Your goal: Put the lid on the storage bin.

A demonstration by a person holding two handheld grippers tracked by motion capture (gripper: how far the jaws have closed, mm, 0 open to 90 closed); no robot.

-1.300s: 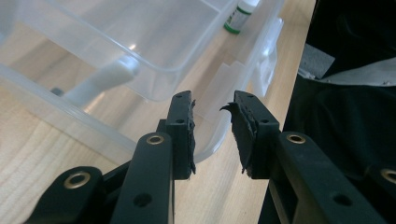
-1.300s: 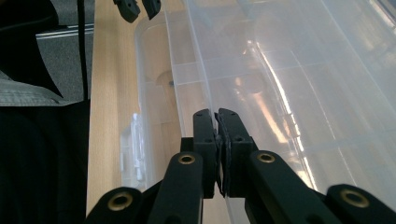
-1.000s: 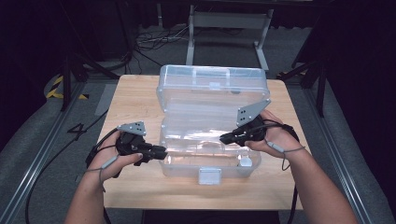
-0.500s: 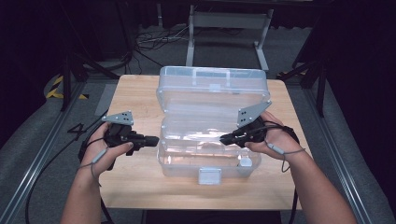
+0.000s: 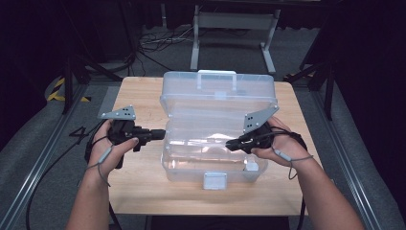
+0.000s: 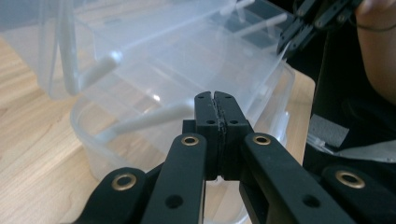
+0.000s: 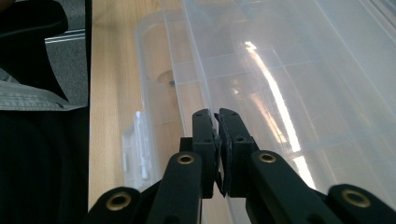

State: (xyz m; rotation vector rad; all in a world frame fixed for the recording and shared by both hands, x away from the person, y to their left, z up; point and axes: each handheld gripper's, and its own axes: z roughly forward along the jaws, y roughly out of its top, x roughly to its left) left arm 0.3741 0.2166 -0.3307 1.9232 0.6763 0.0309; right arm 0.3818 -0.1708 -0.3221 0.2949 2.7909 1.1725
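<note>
My right claw (image 5: 230, 144) is clamped on what looks like the inner tray's edge in the clear box (image 5: 218, 103) on the bench (image 5: 143, 187). My left claw (image 5: 160, 134), jaws together, sits just off the box's side. Risk: the thin plastic slips free, or lifting one-sided drags the box.

Right gripper (image 7: 217, 113) pinching tray edge (image 7: 205, 100)

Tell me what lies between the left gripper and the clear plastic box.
Nothing: in the high view, the left gripper sits just off the clear plastic box, with only bare wooden table beneath the gap.
</note>
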